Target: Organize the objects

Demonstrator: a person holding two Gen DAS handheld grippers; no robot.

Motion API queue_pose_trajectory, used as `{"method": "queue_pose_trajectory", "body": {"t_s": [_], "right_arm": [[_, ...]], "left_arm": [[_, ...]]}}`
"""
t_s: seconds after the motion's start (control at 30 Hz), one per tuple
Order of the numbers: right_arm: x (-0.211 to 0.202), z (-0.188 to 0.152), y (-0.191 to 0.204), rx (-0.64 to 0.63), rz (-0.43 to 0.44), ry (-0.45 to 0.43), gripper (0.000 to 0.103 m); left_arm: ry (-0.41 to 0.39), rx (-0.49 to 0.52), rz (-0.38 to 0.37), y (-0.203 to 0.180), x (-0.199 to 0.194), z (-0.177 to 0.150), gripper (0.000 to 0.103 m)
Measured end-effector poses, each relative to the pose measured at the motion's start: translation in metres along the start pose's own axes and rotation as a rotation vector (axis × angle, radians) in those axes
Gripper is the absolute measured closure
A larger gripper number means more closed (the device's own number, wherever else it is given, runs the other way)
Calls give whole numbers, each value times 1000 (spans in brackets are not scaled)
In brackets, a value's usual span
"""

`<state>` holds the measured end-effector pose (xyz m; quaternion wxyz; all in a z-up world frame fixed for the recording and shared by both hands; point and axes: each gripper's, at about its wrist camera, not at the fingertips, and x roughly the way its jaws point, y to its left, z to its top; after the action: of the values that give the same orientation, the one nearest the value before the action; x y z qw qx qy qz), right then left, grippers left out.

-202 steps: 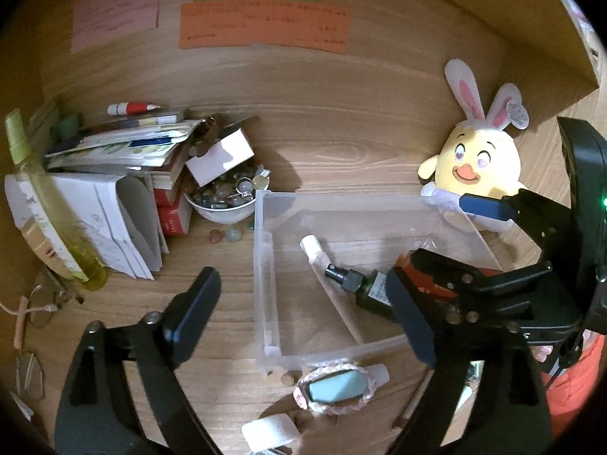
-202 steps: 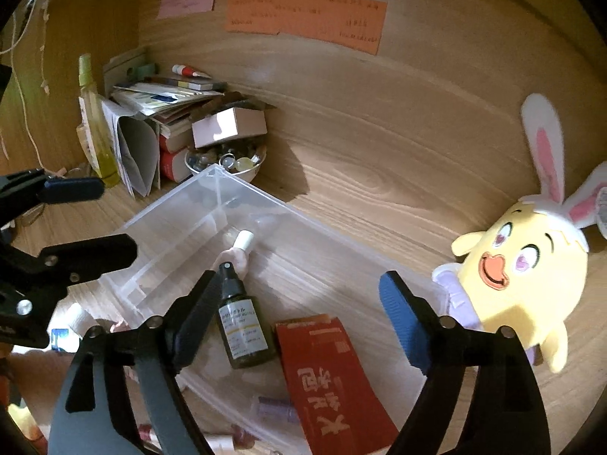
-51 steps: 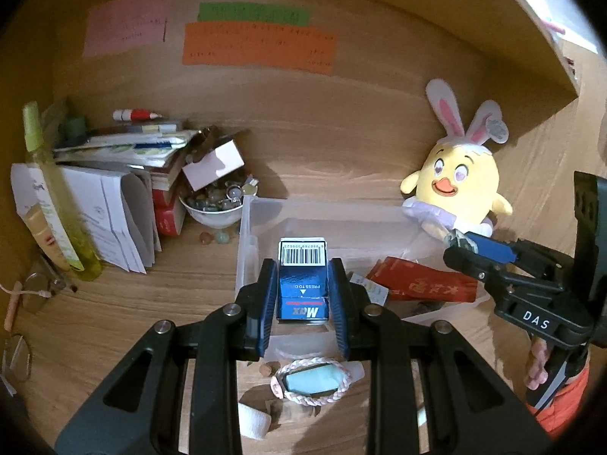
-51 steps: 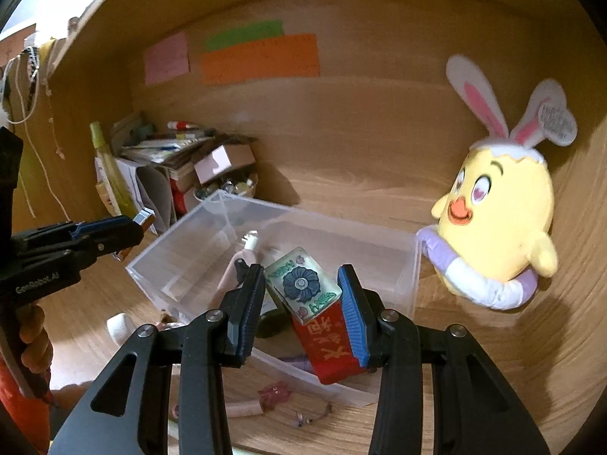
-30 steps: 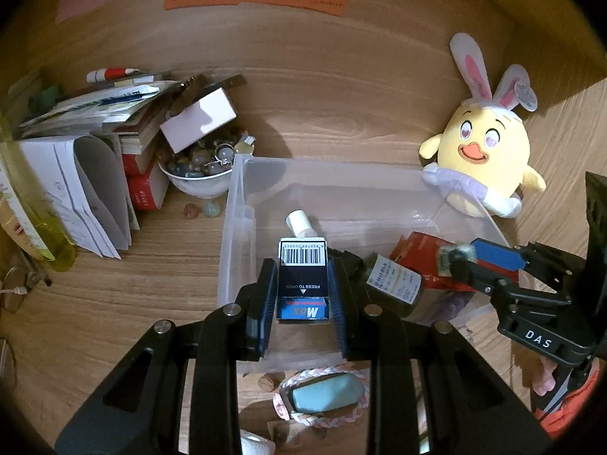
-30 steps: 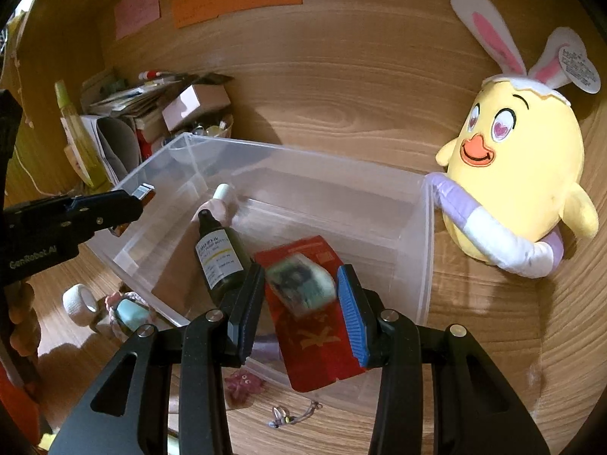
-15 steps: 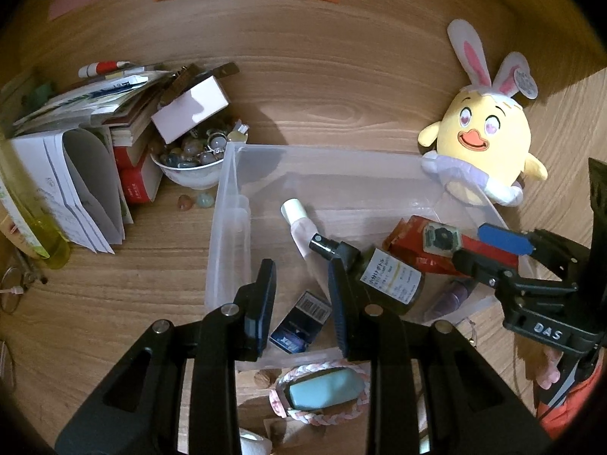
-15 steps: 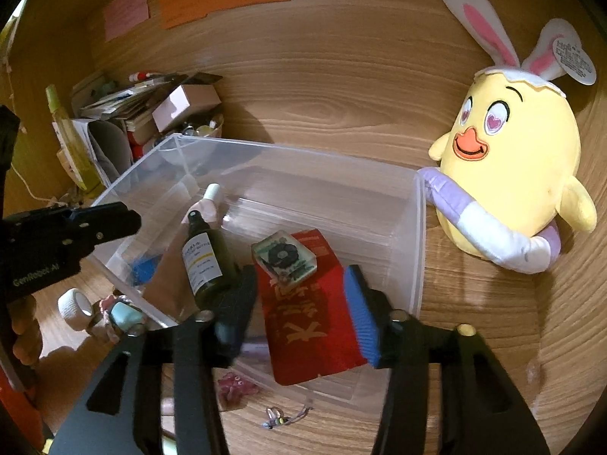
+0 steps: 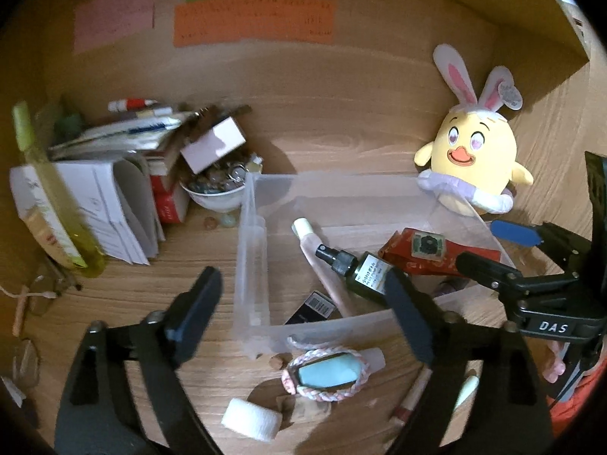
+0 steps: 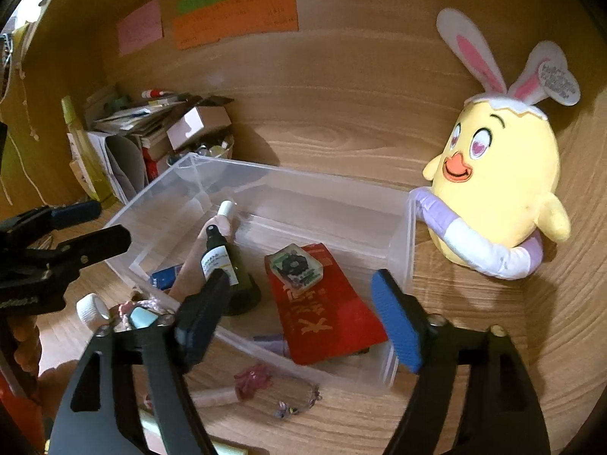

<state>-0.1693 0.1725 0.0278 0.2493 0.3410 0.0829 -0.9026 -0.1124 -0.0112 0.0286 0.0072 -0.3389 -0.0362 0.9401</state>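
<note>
Wooden desk (image 9: 334,121) is crowding with loose items; both the left gripper (image 9: 303,307) and the right gripper (image 10: 303,311) have just been opening and are hanging released, nothing between the jaws, above the clear bin (image 10: 398,250) holding the dropped blue box (image 10: 165,277) and the flower tile (image 10: 294,265). Risk: a spread jaw is likely catching the bin's near wall and shifting it.

**Right gripper above the clear bin**

The right gripper (image 10: 303,303), jaws just opened and empty, hangs over the clear bin (image 10: 402,235). Ahead between its fingers: floral tile (image 10: 294,265) on red packet (image 10: 326,311). Beyond-right: plush chick (image 10: 497,197).

Both grippers are black plastic frames with silver screws. The right gripper (image 10: 301,311) carries a blue pad and white "DAS" lettering. The left gripper (image 9: 303,318) seems all black.
</note>
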Motion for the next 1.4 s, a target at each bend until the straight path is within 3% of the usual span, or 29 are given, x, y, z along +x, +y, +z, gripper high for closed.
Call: {"method": "queue_pose_trajectory", "body": {"t_s": [0.43, 0.8, 1.03, 1.4], "right_arm": [[-40, -10, 10, -12, 1, -52, 20], [-48, -33, 28, -45, 29, -34, 19], [-43, -49, 42, -50, 96, 11, 19], [-22, -83, 54, -50, 171, 156, 19]], "left_arm": [[14, -8, 0, 9, -22, -19, 6], [73, -49, 49, 26, -27, -50, 6], [118, -92, 69, 36, -28, -71, 6], [194, -123, 83, 47, -22, -104, 6]]}}
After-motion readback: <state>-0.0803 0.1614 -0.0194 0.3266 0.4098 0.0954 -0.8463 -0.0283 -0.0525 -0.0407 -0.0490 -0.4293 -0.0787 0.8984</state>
